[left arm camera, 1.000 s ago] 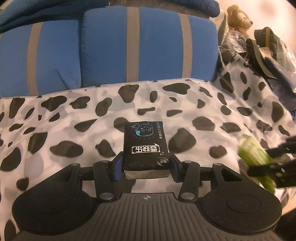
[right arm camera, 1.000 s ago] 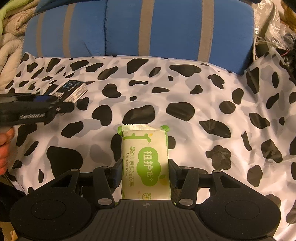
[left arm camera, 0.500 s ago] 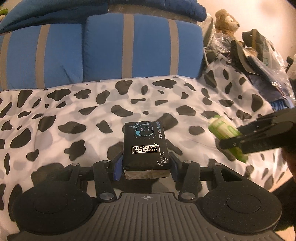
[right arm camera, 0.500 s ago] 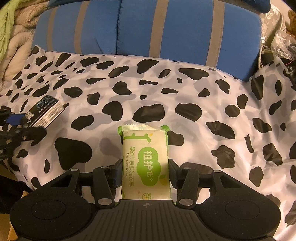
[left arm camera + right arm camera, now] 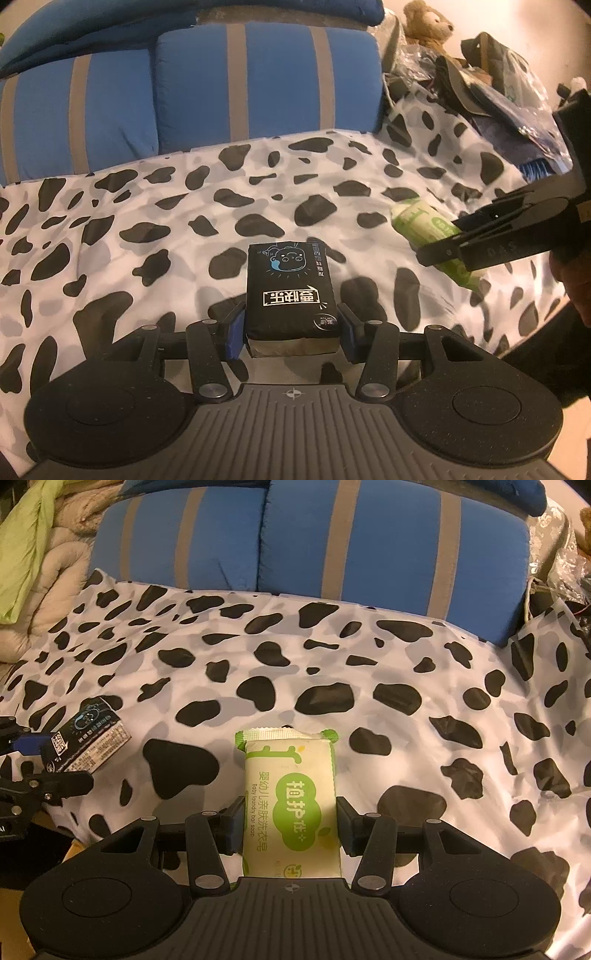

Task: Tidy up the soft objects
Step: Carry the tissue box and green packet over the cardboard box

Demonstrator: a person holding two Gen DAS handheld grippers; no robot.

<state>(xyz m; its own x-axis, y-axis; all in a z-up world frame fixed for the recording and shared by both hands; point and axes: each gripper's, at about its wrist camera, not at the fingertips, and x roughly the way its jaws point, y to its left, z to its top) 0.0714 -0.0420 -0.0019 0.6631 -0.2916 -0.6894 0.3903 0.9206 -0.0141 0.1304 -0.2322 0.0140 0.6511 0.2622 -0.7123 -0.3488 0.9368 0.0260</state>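
**Inspector:** Report on the left gripper (image 5: pixel 291 326).

**Assistant:** Its blue-padded jaws are clamped on the two long sides of a black tissue pack (image 5: pixel 291 291). The pack is a soft rectangular block in glossy film, printed with a white cartoon face and white characters, its near end showing a folded grey seam. It is held above the cow-print sheet (image 5: pixel 147 221), not resting on it.

**Inspector:** And the right gripper (image 5: pixel 290 825)?

**Assistant:** It is closed on a green soap packet (image 5: pixel 291 801), a flat oblong bar in pale matte wrapper with a crimped, serrated top edge and a green cloud-shaped label reading "Baby laundry bar soap". The pads press its sides; the packet juts forward over the sheet.

**Inspector:** Surface condition?

**Assistant:** The sheet is smooth thin fabric, white with black and grey blotches, lightly rippled. Behind it stand two blue cushions (image 5: pixel 258 81), plump, with grey vertical stripes.

**Inspector:** Surroundings?

**Assistant:** In the left wrist view a brown plush bear (image 5: pixel 428 22) sits at the upper right beside crinkled clear plastic bags (image 5: pixel 517 96). In the right wrist view a cream quilted blanket (image 5: pixel 48 587) with a lime-green cloth (image 5: pixel 26 550) on it lies at the upper left. Each gripper shows at the edge of the other's view, well apart, with a hand (image 5: pixel 570 284) behind the right one.
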